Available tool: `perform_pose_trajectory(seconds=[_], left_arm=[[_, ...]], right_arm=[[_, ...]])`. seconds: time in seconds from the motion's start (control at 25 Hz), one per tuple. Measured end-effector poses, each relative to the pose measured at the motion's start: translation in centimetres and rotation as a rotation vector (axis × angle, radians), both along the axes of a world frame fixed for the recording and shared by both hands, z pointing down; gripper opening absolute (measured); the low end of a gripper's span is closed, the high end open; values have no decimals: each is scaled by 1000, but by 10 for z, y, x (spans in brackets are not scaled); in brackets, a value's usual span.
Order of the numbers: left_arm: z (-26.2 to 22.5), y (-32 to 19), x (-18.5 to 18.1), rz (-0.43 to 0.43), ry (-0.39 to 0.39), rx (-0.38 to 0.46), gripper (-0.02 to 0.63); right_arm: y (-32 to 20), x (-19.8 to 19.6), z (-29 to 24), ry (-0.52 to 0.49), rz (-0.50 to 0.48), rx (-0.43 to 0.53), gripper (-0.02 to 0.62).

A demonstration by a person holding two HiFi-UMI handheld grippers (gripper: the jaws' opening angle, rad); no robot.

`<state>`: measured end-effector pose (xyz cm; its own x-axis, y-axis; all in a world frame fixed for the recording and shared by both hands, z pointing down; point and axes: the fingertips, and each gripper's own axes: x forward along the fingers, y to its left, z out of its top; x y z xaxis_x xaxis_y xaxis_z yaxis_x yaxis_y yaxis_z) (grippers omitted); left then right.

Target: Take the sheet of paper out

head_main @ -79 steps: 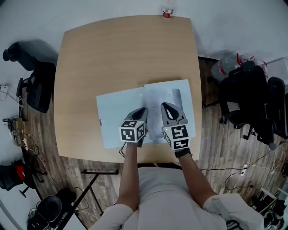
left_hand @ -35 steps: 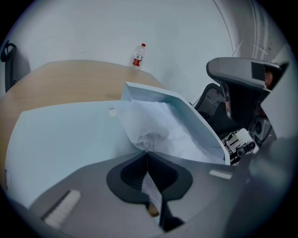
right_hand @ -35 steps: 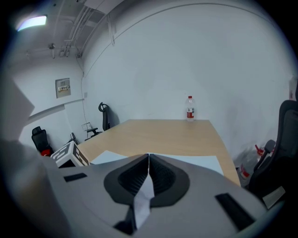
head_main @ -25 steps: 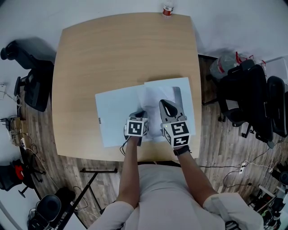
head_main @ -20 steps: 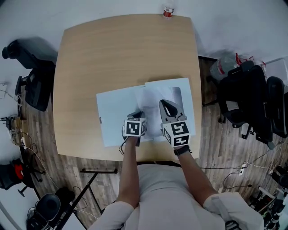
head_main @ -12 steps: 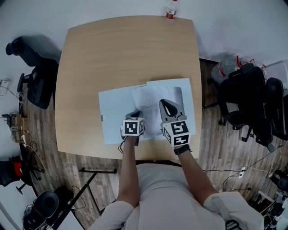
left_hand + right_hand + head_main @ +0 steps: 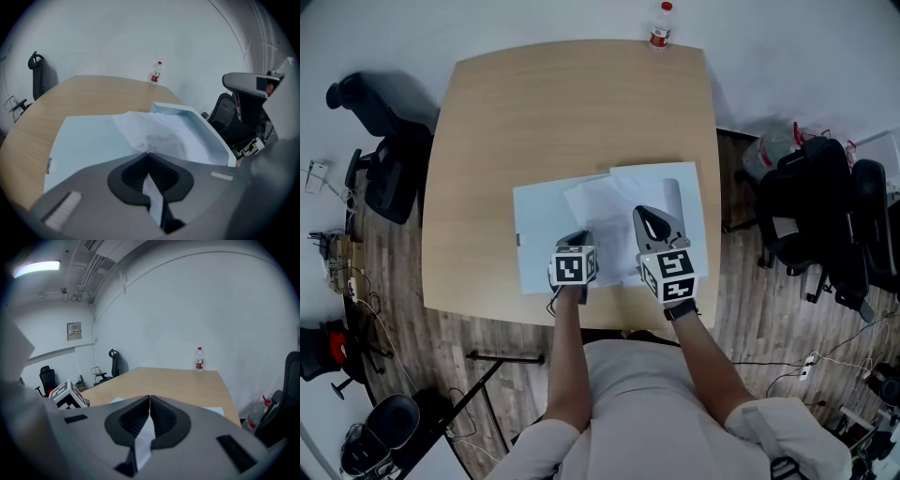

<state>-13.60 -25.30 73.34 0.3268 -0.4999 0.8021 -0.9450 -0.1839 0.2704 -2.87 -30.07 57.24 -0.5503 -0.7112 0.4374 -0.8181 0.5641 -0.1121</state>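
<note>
A pale blue folder [image 7: 539,230] lies open on the wooden table [image 7: 572,112], near the front edge. Its right cover [image 7: 680,187] is lifted, and my right gripper [image 7: 649,216] is shut on it; a pale strip shows between the shut jaws [image 7: 150,398]. A creased white sheet of paper [image 7: 595,202] sticks out leftward from under that cover. My left gripper [image 7: 579,238] is shut on the sheet's near edge. In the left gripper view the sheet [image 7: 154,133] runs into the closed jaws [image 7: 148,152], with the raised cover [image 7: 208,133] to its right.
A water bottle [image 7: 661,26] stands at the table's far edge. Office chairs flank the table on the left [image 7: 389,159] and right [image 7: 825,216]. A bag of clutter [image 7: 773,145] sits beside the right chair. Cables lie on the wood floor.
The left gripper has drawn back and to the left with the sheet. More of the white sheet now shows left of the lifted cover. The right gripper has barely moved.
</note>
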Motion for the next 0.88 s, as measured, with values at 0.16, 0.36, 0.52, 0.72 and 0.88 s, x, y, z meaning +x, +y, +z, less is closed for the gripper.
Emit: perform_pose_trajectory(seconds=[0.16,0.36,0.52,0.72,0.88], left_arm=[[-11,4,-9,-29,-18,31,12],[-25,12,-18,-51,-31,65,11],[-36,19,-23,-66,-39,92,12],[-53,26,-30,-81,-61,143,11],[-68,32,-33,-90,-77,182,12]], right_arm=[[8,-1,-9,-3,-6,17,12],[20,-4,-22,-10,-16,45,12],[28,-5,-33,-15,-21,67,12],[41,-4,-48,-23,-26,97,12],[52,1,-61,-33,-25,120,12]])
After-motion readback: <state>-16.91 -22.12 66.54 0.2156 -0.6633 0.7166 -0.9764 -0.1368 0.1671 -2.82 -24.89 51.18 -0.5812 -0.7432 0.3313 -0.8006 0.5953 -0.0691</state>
